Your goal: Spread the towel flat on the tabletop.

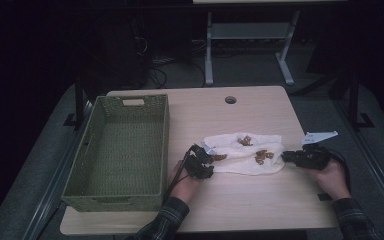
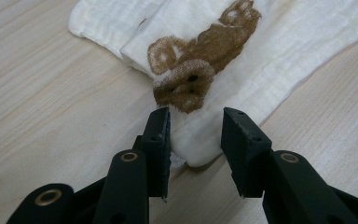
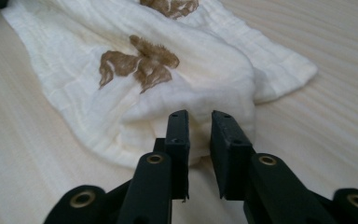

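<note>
A white cloth (image 1: 245,156) printed with brown animal figures lies crumpled on the wooden table (image 1: 260,200). My left gripper (image 1: 211,157) is at the cloth's left end. In the left gripper view its jaws (image 2: 196,126) stand apart around a folded edge of the cloth (image 2: 284,42), just below a brown bear print (image 2: 186,84), and the pads do not press on it. My right gripper (image 1: 284,156) is at the cloth's right end. In the right gripper view its jaws (image 3: 199,119) stand close together, pinching a fold of the cloth (image 3: 74,93).
A green woven basket (image 1: 165,145) stands with nothing in it on the table's left half, close to my left hand. A round cable hole (image 1: 230,100) sits near the far edge. Beyond the table are a desk frame (image 1: 209,50) and dark floor.
</note>
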### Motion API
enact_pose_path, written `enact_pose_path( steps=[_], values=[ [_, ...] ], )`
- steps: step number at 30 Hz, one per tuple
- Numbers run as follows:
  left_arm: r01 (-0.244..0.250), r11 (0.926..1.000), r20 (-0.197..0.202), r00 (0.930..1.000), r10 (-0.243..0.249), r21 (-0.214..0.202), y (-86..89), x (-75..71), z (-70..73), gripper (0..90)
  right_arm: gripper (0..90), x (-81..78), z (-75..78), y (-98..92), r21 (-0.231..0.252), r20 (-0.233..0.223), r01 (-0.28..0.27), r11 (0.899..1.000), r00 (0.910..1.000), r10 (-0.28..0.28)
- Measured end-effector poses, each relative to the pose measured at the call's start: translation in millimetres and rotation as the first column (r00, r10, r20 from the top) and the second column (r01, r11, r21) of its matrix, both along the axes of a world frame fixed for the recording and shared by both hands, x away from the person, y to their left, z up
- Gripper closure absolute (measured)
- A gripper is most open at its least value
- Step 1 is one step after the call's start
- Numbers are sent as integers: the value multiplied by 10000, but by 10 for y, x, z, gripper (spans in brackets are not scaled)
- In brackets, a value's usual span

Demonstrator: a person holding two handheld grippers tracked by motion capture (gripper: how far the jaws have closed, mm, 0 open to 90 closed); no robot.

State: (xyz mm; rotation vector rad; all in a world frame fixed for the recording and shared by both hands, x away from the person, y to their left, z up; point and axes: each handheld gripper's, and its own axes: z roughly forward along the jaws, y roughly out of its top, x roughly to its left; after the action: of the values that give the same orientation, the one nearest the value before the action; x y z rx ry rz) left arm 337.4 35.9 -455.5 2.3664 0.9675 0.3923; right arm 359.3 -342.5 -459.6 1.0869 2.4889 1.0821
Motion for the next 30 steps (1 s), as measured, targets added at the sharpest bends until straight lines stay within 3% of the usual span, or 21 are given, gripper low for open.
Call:
enact_pose_path(
  steps=[5, 8, 10, 13, 15, 18, 24, 30],
  values=[
    [16, 10000, -37, 10000, -16, -52, 3, 4, -2, 631, 897, 175, -20, 86, -150, 131, 32, 9999, 9999, -30],
    [18, 10000, -43, 10000, -18, -60, 4, 5, -3, 633, 899, 276, 12, 108, 30, 432, 119, 9999, 9990, -120],
    [20, 10000, -41, 10000, -20, -54, 3, 4, -2, 634, 899, 359, -7, 137, -160, 597, 308, 9994, 9978, -298],
    [6, 10000, -65, 10000, -6, -83, 5, 6, -3, 634, 851, 457, -73, 148, -156, 534, 539, 9984, 9972, -530],
    [15, 10000, -69, 10000, -15, -81, 7, 7, -3, 634, 792, 431, -39, 114, -48, 599, 626, 9980, 9963, -622],
    [8, 9999, -94, 10000, -9, -116, 8, 10, -4, 637, 772, 293, 43, 22, 218, 591, 658, 9976, 9960, -670],
    [22, 9999, -123, 9999, -23, -120, 4, 12, -3, 648, 754, 49, -30, -53, -88, 101, 472, 9988, 9988, -472],
    [19, 9997, -156, 9999, -23, -234, -5, 14, -6, 668, 733, 114, -86, -14, 143, -118, 396, 9991, 9992, -394]
  ],
)
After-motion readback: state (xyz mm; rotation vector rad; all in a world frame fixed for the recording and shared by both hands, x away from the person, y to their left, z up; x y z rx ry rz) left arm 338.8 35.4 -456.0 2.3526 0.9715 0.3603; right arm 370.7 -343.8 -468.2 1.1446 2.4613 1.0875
